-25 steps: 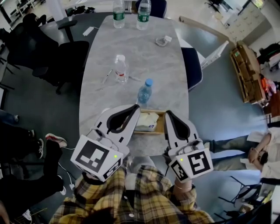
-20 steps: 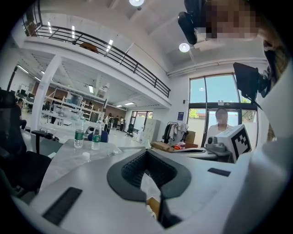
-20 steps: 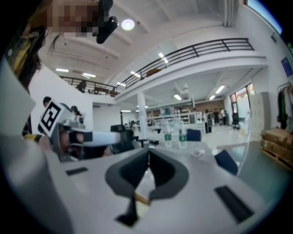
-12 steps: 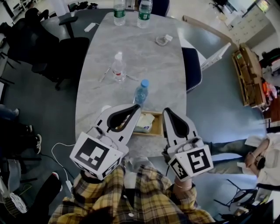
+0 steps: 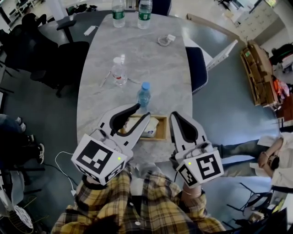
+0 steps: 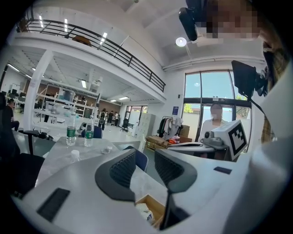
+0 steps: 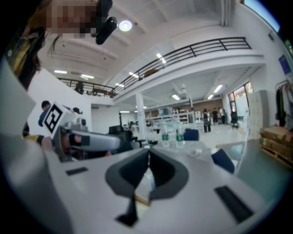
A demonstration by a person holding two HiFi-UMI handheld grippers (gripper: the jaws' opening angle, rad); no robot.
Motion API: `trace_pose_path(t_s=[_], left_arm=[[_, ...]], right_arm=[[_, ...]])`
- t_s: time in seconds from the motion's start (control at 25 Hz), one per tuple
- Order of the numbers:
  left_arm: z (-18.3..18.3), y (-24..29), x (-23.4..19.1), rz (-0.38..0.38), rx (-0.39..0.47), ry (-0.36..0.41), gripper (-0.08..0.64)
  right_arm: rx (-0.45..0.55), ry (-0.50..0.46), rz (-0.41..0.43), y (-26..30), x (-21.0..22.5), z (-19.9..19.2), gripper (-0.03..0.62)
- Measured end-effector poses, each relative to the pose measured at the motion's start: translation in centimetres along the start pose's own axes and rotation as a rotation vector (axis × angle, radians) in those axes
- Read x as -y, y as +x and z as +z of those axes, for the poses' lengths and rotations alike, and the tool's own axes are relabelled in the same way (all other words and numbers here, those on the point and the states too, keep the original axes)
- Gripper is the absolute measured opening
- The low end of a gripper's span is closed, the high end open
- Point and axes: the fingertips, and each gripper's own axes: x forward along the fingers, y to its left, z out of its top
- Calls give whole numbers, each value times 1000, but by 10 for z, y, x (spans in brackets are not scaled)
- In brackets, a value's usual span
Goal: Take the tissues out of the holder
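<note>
A shallow wooden holder (image 5: pixel 159 128) lies near the table's front edge with a white tissue pack (image 5: pixel 137 126) in it. My left gripper (image 5: pixel 142 113) hovers over the holder's left end. Its jaws have just been opening and stand apart with nothing between them; the left gripper view shows only table in the gap, with the holder (image 6: pixel 153 206) and the tissue pack (image 6: pixel 143 214) below. My right gripper (image 5: pixel 176 115) sits at the holder's right end, its jaws pressed together on nothing. In the right gripper view the right gripper (image 7: pixel 148 154) is shut, with a sliver of the pack below.
A blue-capped bottle (image 5: pixel 143 93) stands just beyond the holder and a clear bottle (image 5: pixel 119 71) further back. Two green-labelled bottles (image 5: pixel 118 8) and a white object (image 5: pixel 165 40) are at the far end. Black chairs (image 5: pixel 68 55) line the left; a blue chair (image 5: pixel 196 67) and a seated person (image 5: pixel 274 160) are on the right.
The left jaws were together in both earlier frames and now stand apart. The left gripper has edged forward over the holder's left end. The right gripper has kept still.
</note>
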Motion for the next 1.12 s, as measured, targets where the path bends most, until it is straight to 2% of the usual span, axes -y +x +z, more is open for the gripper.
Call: trace_pose_path(t_s=[0.04, 0.24, 0.44, 0.6, 0.88, 1.12], left_arm=[[-1, 1, 1, -6, -8, 1, 143], [-8, 4, 0, -25, -48, 8, 194], [-27, 9, 1, -52, -129, 35, 201], [-58, 15, -1, -76, -252, 75, 201], [-130, 22, -4, -165, -513, 149, 201], [-174, 22, -9, -207, -660, 191, 201]], right_arm=[[0, 2, -2, -1, 1, 0, 11], [1, 13, -8, -1, 4, -2, 11], [-5, 20, -11, -2, 4, -5, 11], [-13, 31, -13, -2, 7, -9, 11], [-29, 53, -25, -2, 13, -18, 11], [-45, 77, -50, -7, 20, -29, 11]])
